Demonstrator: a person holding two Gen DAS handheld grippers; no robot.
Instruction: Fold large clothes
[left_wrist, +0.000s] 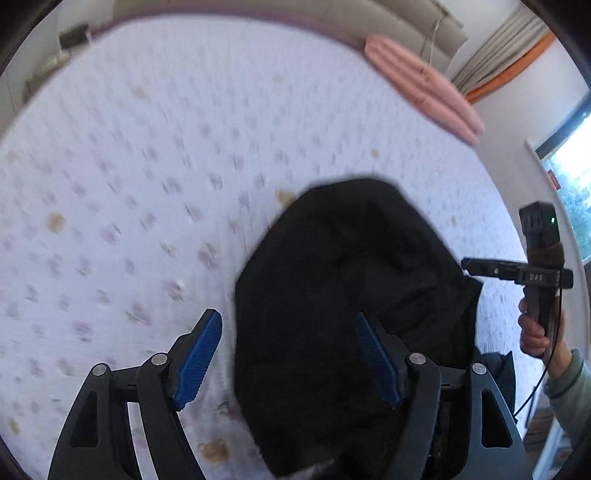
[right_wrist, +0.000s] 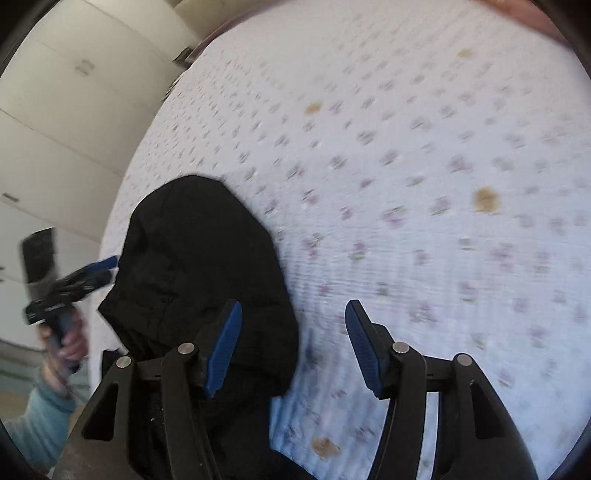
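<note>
A black garment (left_wrist: 343, 295) lies bunched in a rounded heap on a white bed sheet with small floral print (left_wrist: 129, 166). My left gripper (left_wrist: 290, 328) hovers above its near left edge, blue pads wide apart and empty. The right gripper also shows in the left wrist view (left_wrist: 467, 264), at the heap's right side. In the right wrist view the garment (right_wrist: 199, 266) lies at lower left. My right gripper (right_wrist: 293, 317) is open and empty over its right edge. The left gripper (right_wrist: 109, 264) shows at the garment's far left. Both views are blurred.
A folded pink quilt (left_wrist: 424, 86) lies at the bed's far right edge. A window (left_wrist: 569, 177) and curtain are at right. White wardrobe doors (right_wrist: 66, 122) stand beyond the bed's left side. The sheet (right_wrist: 406, 166) stretches flat around the garment.
</note>
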